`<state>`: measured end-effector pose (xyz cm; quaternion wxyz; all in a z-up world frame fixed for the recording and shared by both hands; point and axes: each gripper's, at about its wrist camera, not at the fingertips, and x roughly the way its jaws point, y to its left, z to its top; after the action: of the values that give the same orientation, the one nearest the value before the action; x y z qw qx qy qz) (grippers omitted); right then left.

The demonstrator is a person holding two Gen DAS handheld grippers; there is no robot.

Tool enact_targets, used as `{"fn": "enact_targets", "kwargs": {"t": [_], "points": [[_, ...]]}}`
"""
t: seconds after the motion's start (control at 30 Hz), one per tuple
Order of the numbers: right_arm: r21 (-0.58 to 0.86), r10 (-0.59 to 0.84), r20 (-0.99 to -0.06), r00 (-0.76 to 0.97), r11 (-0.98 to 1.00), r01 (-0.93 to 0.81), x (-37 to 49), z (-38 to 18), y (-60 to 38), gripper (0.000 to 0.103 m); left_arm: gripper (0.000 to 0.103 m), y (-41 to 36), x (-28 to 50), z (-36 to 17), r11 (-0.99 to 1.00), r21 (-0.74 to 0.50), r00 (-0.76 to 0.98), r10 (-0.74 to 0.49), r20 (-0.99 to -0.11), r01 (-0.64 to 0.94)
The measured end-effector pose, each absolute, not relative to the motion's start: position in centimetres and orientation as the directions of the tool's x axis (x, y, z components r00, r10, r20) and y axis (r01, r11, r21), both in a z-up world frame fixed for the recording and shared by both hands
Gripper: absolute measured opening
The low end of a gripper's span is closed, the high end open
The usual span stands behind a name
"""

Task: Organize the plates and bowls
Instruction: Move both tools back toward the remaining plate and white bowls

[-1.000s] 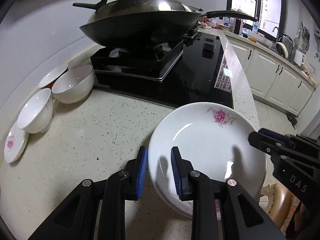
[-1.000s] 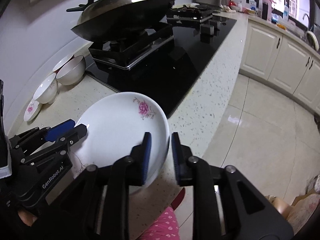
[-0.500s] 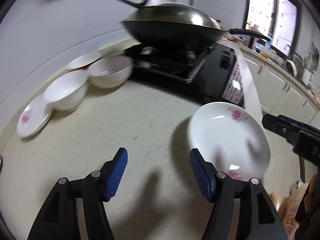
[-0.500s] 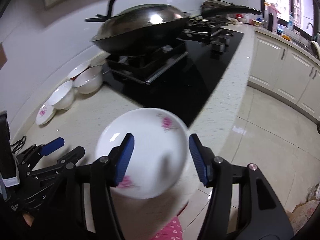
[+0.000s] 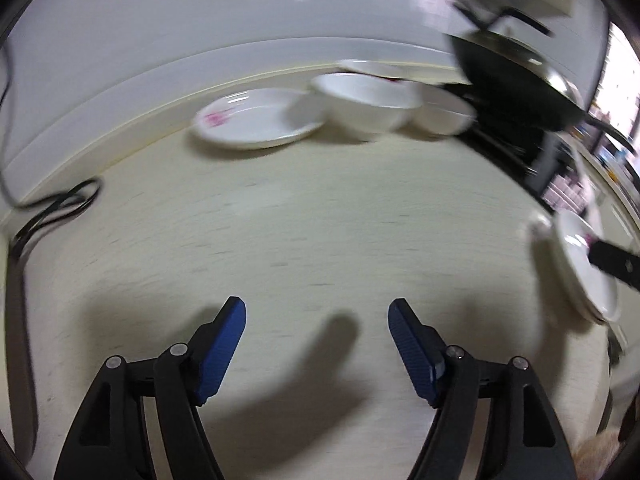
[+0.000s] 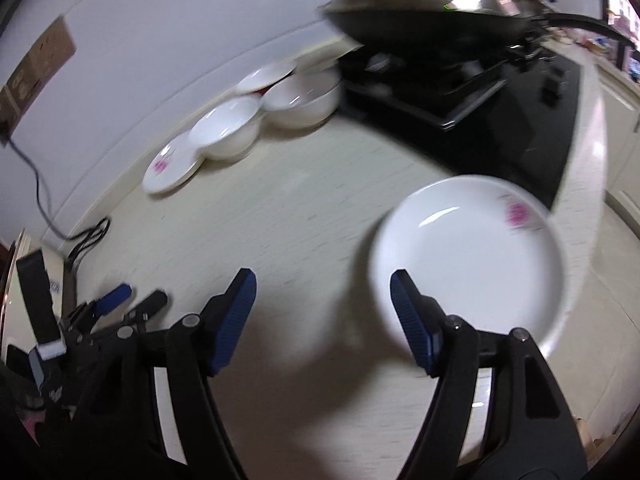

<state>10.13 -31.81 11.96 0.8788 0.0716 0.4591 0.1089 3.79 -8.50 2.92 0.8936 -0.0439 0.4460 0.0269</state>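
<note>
Pale speckled worktop (image 6: 304, 208) meets a glossy black hob (image 6: 500, 120) at two o'clock. Round white plate (image 6: 472, 256) lies flat. Both grippers' fingers (image 5: 412, 344) (image 6: 412, 320) are opening, empty.

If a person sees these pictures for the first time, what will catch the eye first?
Probably the white plate with a pink flower, lying near the counter's front edge beside the right tool, whose jaws are opening with nothing between them. Next, the big dark wok on the stove, and the bowls along the wall.
</note>
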Motion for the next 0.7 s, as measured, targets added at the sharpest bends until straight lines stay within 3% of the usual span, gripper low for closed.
{"fn": "enact_targets", "kwargs": {"t": [0.23, 0.7], "points": [[0.258, 0.341, -0.842, 0.417, 0.935, -0.242, 11.9, 9.0, -25.4, 0.073, 0.075, -1.4, 5.2, 1.9, 0.961, -0.046, 0.585, 0.127, -0.801, -0.272], [0.285, 0.375, -0.857, 0.353, 0.917, -0.281, 20.4, 7.1, -16.3, 0.073, 0.077, 4.5, 7.8, 1.5, 0.928, -0.070, 0.590, 0.173, -0.788, -0.366]]}}
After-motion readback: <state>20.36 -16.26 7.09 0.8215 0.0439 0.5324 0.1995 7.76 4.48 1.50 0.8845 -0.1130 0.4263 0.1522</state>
